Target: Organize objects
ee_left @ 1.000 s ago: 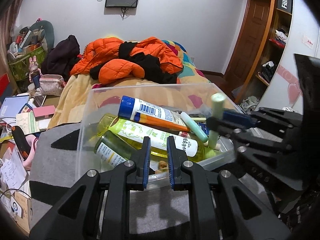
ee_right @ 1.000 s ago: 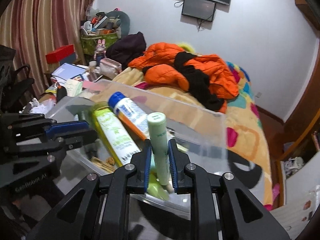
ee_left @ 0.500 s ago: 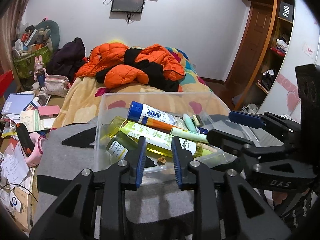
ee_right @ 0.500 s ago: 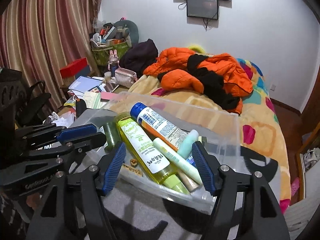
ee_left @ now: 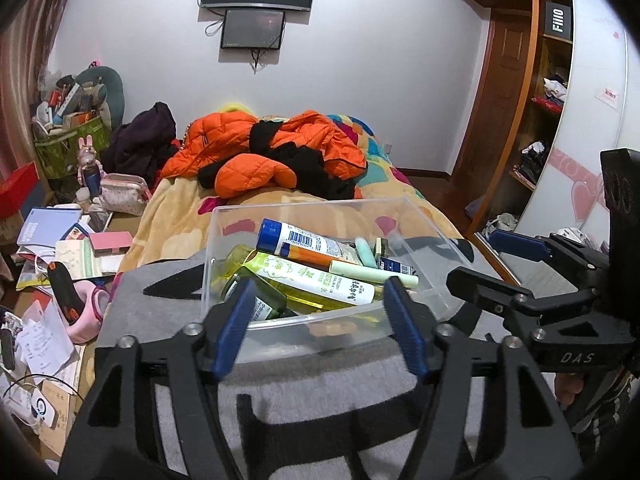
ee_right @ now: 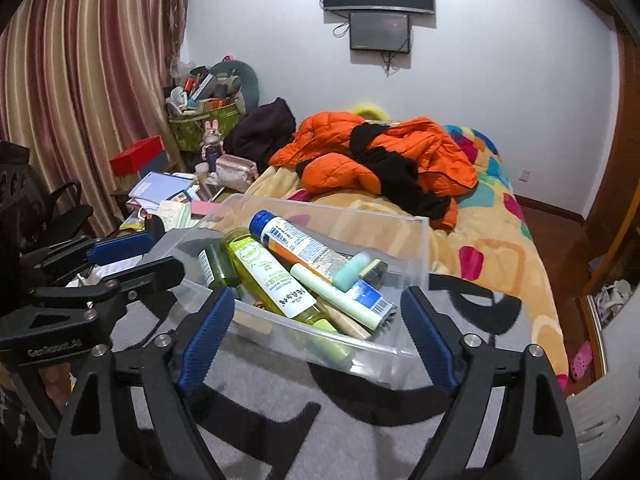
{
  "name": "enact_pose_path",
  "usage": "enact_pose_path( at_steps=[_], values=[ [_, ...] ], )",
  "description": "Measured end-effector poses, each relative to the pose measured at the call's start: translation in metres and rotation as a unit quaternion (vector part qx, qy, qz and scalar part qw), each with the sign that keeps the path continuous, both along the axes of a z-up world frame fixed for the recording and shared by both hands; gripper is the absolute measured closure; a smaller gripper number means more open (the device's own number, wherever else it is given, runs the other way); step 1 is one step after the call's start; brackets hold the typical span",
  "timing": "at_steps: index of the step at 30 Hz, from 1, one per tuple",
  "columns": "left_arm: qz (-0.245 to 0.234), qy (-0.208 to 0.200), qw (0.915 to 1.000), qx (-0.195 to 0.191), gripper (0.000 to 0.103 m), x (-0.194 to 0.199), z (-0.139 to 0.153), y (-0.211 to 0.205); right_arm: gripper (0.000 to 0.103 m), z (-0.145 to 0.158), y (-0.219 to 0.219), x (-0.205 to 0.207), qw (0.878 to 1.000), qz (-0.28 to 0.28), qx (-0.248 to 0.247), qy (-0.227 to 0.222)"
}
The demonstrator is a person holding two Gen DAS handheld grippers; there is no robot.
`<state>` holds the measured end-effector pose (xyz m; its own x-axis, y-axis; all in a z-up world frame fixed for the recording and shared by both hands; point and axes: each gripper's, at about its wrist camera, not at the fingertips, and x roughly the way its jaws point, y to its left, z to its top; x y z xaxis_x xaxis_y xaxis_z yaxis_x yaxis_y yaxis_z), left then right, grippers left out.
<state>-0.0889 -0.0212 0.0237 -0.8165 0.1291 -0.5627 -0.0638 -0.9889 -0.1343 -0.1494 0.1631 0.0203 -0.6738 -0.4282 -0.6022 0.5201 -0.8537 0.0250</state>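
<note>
Now the pale green tube (ee_right: pixel 336 294), gripped upright a second before, lay in the clear bin (ee_right: pixel 416 276) at 12 o'clock; the right gripper (ee_right: pixel 318 336) and left gripper (ee_left: pixel 320 330) had just been opening, fingers wide and empty; bottles beneath overlapped, partly hidden.

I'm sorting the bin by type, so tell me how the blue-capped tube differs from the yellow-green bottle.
The blue-capped tube is opaque white with a barcode and an orange band; the yellow-green bottle is see-through with a white label. The tube lies on top, with its cap higher; the bottle lies under and beside it. Both lie slanted in the clear bin, caps toward the bed.
</note>
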Motion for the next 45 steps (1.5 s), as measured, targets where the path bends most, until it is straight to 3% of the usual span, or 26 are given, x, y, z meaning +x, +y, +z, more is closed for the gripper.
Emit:
enact_pose_path(
  at_steps=[5, 8, 45],
  values=[
    [-0.002, 0.004, 0.9999, -0.010, 0.015, 0.010, 0.000, 0.005, 0.010, -0.001, 0.006, 0.008, 1.000, -0.011, 0.000, 0.003],
    [0.002, 0.006, 0.9999, -0.016, 0.010, 0.016, -0.002, 0.007, 0.004, -0.001, 0.011, 0.012, 1.000, -0.018, -0.005, 0.007],
    [0.010, -0.015, 0.9998, -0.001, 0.008, 0.025, -0.017, 0.006, 0.001, -0.012, 0.022, 0.035, 0.999, -0.031, -0.005, 0.005]
  ],
)
